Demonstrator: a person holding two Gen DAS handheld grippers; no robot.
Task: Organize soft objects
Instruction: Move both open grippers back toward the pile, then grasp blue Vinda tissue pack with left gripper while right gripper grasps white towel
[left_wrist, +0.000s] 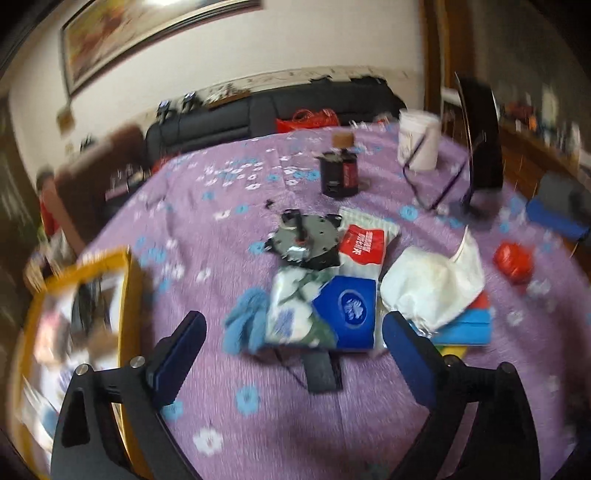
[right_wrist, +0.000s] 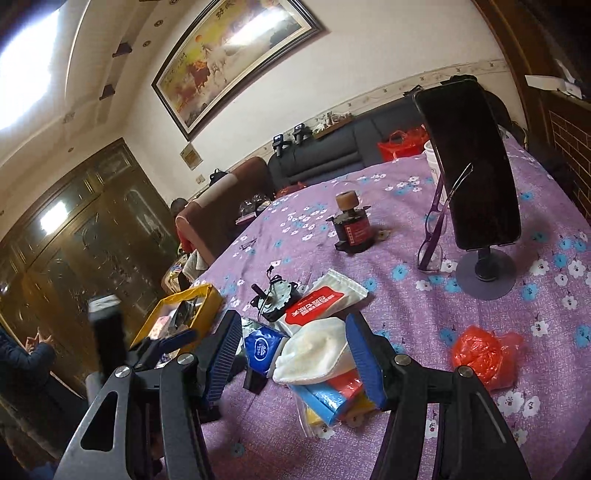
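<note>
Both tongs, left (left_wrist: 291, 354) and right (right_wrist: 295, 354), gape empty over crinkly tissue packs (left_wrist: 343, 314) and a soft white cloth (right_wrist: 314, 354).

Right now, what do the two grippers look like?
Both match. The left gripper has black angular linkage arms with triangular cutouts and silver pivot bolts, and flat dark-blue pads on its fingers. The right gripper has the same black frame, and its blue pads show ribbed edges. No cables or sleeves visible.

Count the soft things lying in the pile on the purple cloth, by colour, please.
Blue: 2, the fluffy blue cloth and the blue tissue pack.
White: 1, the white cloth.
Red and white: 1, the wipes pack.
Red: 1, the crumpled red plastic bag, apart from the pile.
Total: 5.
</note>
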